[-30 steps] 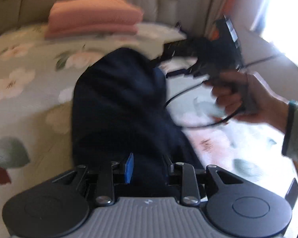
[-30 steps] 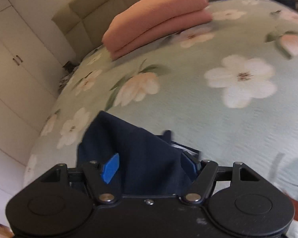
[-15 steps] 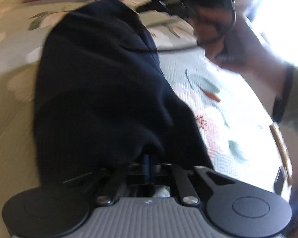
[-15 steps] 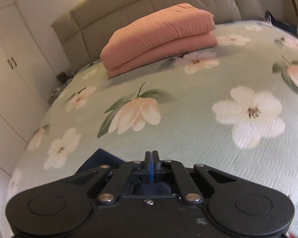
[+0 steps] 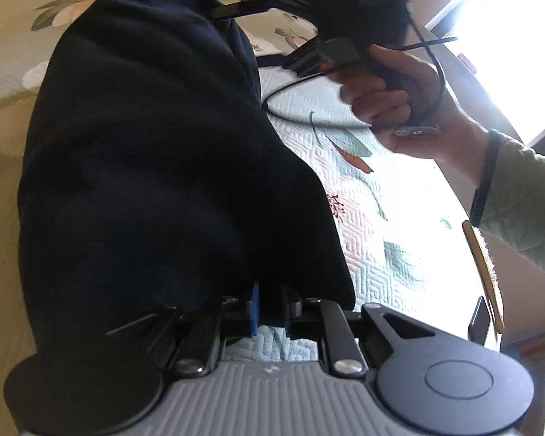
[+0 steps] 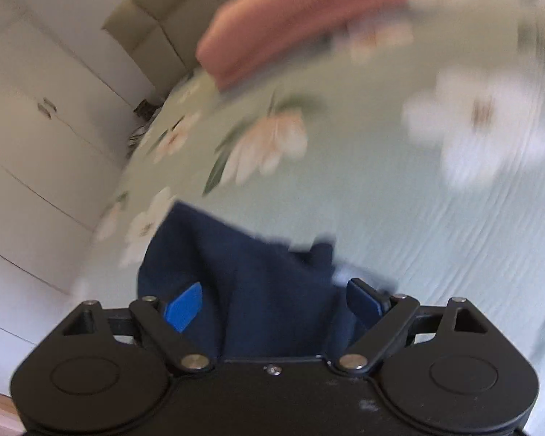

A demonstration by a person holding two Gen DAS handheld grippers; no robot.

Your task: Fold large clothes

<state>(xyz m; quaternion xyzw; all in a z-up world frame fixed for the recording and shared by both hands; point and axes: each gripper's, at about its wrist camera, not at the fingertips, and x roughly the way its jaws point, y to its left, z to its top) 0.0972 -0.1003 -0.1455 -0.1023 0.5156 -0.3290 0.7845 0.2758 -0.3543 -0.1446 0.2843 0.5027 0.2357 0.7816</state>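
A dark navy garment (image 5: 145, 152) lies bunched lengthwise on the floral bedspread. My left gripper (image 5: 270, 309) sits at its near end, jaws slightly apart with a fold of the cloth between them. My right gripper (image 6: 274, 301) is open, its blue pads (image 6: 183, 307) wide apart over the garment's far end (image 6: 258, 283). In the left wrist view the right gripper (image 5: 232, 9) shows at the top, held in a hand (image 5: 399, 101), touching the garment's far edge.
A folded pink blanket (image 6: 290, 18) lies near the padded headboard (image 6: 156, 25). White wardrobe doors (image 6: 29, 152) stand left of the bed. The green floral bedspread (image 6: 418, 200) spreads all around. A bright window (image 5: 508, 36) is at right.
My right gripper was shut half a second ago and has opened wide, letting the cloth go. My left gripper's jaws have parted a little. The right view is blurred from motion.
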